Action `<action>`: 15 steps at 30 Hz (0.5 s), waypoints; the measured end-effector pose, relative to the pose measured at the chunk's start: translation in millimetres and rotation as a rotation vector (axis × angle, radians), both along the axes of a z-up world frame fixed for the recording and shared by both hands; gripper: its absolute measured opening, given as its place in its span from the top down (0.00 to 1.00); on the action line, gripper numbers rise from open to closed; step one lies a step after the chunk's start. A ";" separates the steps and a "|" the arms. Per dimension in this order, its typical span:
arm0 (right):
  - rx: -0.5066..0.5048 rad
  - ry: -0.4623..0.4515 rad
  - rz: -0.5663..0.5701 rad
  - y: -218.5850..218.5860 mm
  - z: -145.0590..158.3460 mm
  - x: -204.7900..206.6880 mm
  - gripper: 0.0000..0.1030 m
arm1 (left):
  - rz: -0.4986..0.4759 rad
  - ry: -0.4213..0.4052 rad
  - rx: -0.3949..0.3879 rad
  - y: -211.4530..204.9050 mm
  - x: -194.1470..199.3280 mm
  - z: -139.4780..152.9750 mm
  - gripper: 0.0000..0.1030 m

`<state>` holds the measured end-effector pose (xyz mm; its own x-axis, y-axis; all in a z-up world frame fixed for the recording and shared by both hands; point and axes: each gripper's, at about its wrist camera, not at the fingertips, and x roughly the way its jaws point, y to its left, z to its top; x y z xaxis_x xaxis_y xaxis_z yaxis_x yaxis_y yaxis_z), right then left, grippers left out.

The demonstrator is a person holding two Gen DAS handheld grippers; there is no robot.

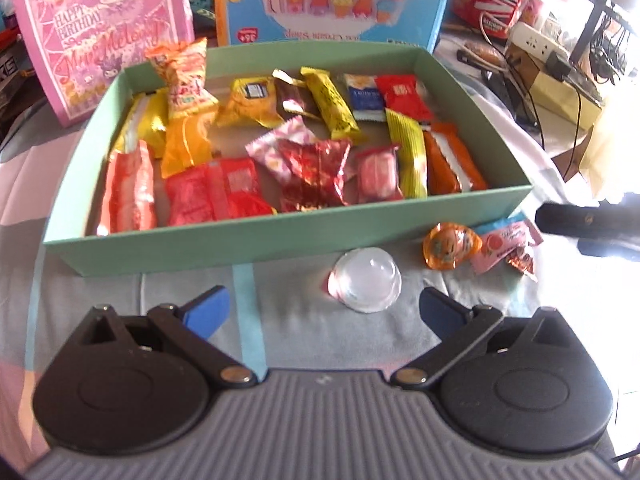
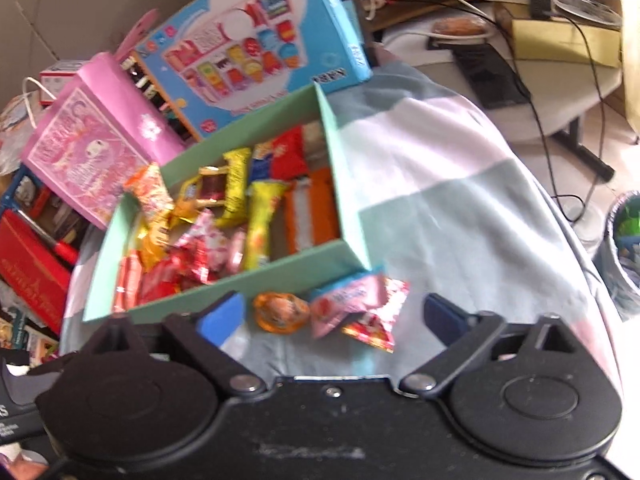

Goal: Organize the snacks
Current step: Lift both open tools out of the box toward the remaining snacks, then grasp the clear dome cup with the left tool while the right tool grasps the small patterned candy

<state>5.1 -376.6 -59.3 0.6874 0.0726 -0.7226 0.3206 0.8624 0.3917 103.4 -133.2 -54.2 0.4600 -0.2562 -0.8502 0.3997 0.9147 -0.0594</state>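
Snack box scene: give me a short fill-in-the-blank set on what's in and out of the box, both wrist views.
1. The snack box is ____ in colour.
2. The clear dome-shaped cup lies ____ the box, on the cloth.
3. Beside the orange sweet lies a ____ packet.
4. The left gripper and right gripper both have jaws that are ____.

Missing words: green; outside; pink; open

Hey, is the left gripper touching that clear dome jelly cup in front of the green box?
Apart. The left wrist view shows the clear jelly cup lying on the cloth ahead of the left gripper, between its open jaws, with bare cloth visible between the cup and each blue pad.
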 end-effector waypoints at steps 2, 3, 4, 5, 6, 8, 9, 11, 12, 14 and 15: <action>-0.001 0.013 -0.005 -0.9 -8.2 -2.0 0.19 | -0.003 0.006 0.005 -4.3 1.6 -5.8 0.00; -0.016 0.025 -0.009 -1.6 -11.5 -2.5 0.23 | -0.004 0.010 0.008 -6.4 2.5 -8.6 0.00; -0.022 0.026 -0.012 -2.3 -14.0 -2.3 0.23 | -0.006 0.012 0.011 -8.5 4.1 -10.5 0.00; -0.026 0.021 -0.013 -2.7 -14.9 -2.3 0.24 | -0.009 0.013 0.015 -10.7 5.1 -12.2 0.00; -0.034 0.013 -0.013 -3.0 -14.5 -1.7 0.27 | -0.012 0.013 0.018 -12.7 6.1 -13.6 0.00; -0.058 -0.001 -0.009 -3.0 -12.8 1.9 0.33 | -0.015 0.009 0.024 -17.7 8.6 -15.7 0.00; -0.066 -0.004 -0.007 -3.6 -12.5 4.7 0.38 | -0.015 0.007 0.025 -19.4 9.9 -16.5 0.00; -0.072 -0.002 0.000 -5.5 -15.0 11.1 0.49 | -0.015 0.004 0.030 -23.3 13.0 -18.3 0.00; -0.075 0.006 0.000 -6.3 -16.7 15.8 0.56 | -0.013 0.000 0.031 -24.9 14.1 -18.8 0.00; -0.067 0.019 0.007 -6.4 -21.9 22.7 0.63 | -0.012 -0.010 0.032 -27.9 16.9 -20.2 0.02; -0.061 0.025 0.013 -5.8 -24.8 25.2 0.63 | -0.013 -0.013 0.031 -29.4 18.1 -20.9 0.10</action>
<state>30.3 -382.4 -84.1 0.6683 0.0370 -0.7430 0.3183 0.8885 0.3305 121.5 -162.6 -75.0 0.4681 -0.2362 -0.8515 0.4121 0.9108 -0.0260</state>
